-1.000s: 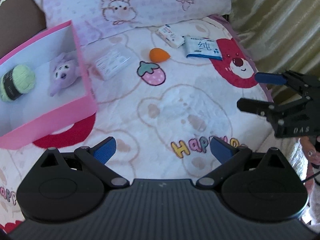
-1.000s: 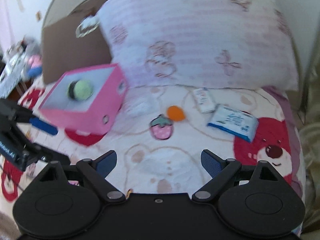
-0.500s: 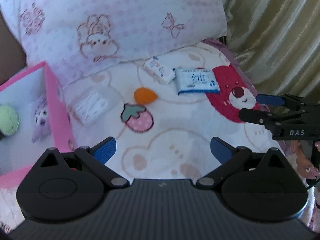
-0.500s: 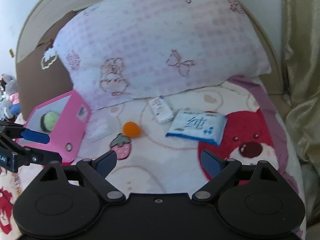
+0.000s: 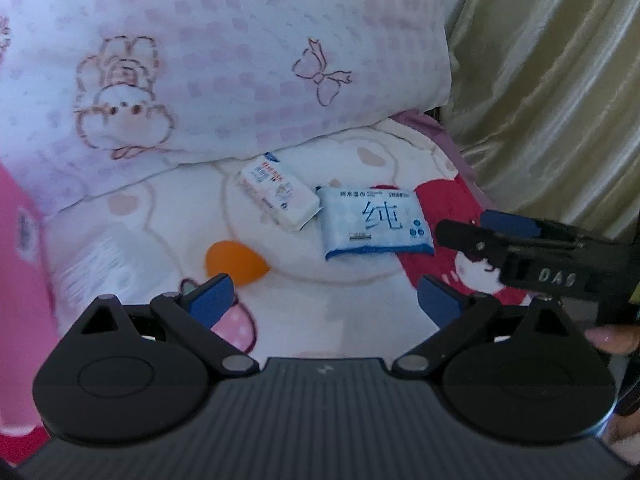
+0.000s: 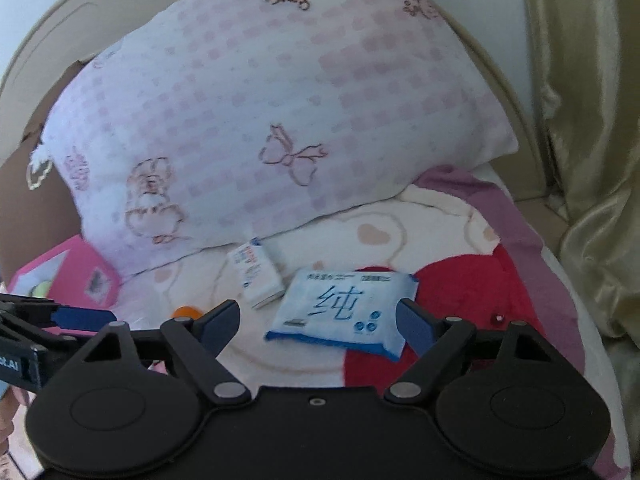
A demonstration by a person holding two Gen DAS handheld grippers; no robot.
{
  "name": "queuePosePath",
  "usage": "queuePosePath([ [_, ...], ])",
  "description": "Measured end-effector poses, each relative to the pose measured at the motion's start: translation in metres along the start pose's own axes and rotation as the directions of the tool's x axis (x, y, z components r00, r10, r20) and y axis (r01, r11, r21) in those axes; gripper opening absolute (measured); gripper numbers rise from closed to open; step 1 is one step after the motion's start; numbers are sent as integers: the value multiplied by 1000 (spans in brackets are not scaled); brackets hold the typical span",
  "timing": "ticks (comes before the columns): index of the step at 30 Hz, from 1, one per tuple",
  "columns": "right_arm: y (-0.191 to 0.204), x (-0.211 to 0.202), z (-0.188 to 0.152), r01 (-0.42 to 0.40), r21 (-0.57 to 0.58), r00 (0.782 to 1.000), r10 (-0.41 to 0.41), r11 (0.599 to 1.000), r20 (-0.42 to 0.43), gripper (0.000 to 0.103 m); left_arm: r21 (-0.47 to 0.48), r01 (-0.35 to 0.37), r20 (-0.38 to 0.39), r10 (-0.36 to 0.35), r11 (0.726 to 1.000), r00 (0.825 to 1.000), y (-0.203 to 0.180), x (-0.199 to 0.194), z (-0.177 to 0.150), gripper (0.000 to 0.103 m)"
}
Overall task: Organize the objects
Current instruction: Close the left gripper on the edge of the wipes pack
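Observation:
A blue-and-white wipes pack (image 5: 374,224) (image 6: 344,308) lies flat on the bear-print blanket. My right gripper (image 6: 318,320) hangs over it with the pack between the jaws, which are closing; the pads do not press on it. Beside the pack lie a small white tissue pack (image 5: 276,192) (image 6: 256,276) and an orange egg-shaped sponge (image 5: 234,262) (image 6: 186,312). My left gripper (image 5: 324,300) is open and holds nothing, its left fingertip just below the sponge. The pink box (image 5: 20,280) (image 6: 72,276) stands at the left.
A pink-checked pillow (image 5: 200,60) leans up right behind the items. A gold curtain (image 5: 560,80) hangs at the right past the bed's edge. A clear packet (image 5: 100,264) lies next to the box. Green yarn (image 6: 40,290) sits inside the box.
Both grippers have moved forward and down toward the items by the pillow. The pink box has slid to the left edge of the left wrist view. The right jaws stand slightly narrower.

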State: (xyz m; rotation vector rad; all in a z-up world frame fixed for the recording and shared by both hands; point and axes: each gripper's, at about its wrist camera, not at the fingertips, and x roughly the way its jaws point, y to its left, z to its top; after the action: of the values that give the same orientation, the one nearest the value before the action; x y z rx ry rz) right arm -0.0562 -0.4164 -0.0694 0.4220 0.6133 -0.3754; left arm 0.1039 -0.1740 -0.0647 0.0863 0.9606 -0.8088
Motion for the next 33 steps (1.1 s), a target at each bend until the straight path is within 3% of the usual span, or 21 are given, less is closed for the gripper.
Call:
queuePosePath([
  [5, -15, 17, -17, 18, 0, 1000, -18, 1000, 12, 87, -21, 40, 8, -40, 999, 999, 2, 28, -1, 98],
  [12, -37, 24, -11, -37, 115, 998, 31, 993, 55, 87, 15, 21, 27, -22, 1000, 999, -5, 52, 0, 96],
  [14, -40, 27, -12, -35, 132, 998, 29, 991, 49, 87, 27, 14, 39, -15, 1000, 999, -8, 58, 2, 90],
  [17, -45, 35, -14, -20, 139, 1000, 18, 990, 14, 77, 2, 13, 63, -13, 1000, 998, -8, 67, 6, 82],
  [19, -50, 44, -16, 15, 152, 1000, -11, 988, -23, 64, -9, 17, 53, -16, 1000, 998, -8, 74, 8, 79],
  [27, -62, 56, -17, -16, 197, 999, 25, 980, -45, 38, 6, 6, 43, -7, 1000, 999, -14, 98, 15, 63],
  [29, -61, 59, -18, -4, 185, 999, 13, 983, -51, 33, -3, 12, 27, -12, 1000, 1000, -15, 105, 15, 49],
  [33, -64, 63, -19, 23, 193, 997, -8, 981, -78, 28, 7, -5, -14, 5, 1000, 1000, -16, 116, 12, 39],
])
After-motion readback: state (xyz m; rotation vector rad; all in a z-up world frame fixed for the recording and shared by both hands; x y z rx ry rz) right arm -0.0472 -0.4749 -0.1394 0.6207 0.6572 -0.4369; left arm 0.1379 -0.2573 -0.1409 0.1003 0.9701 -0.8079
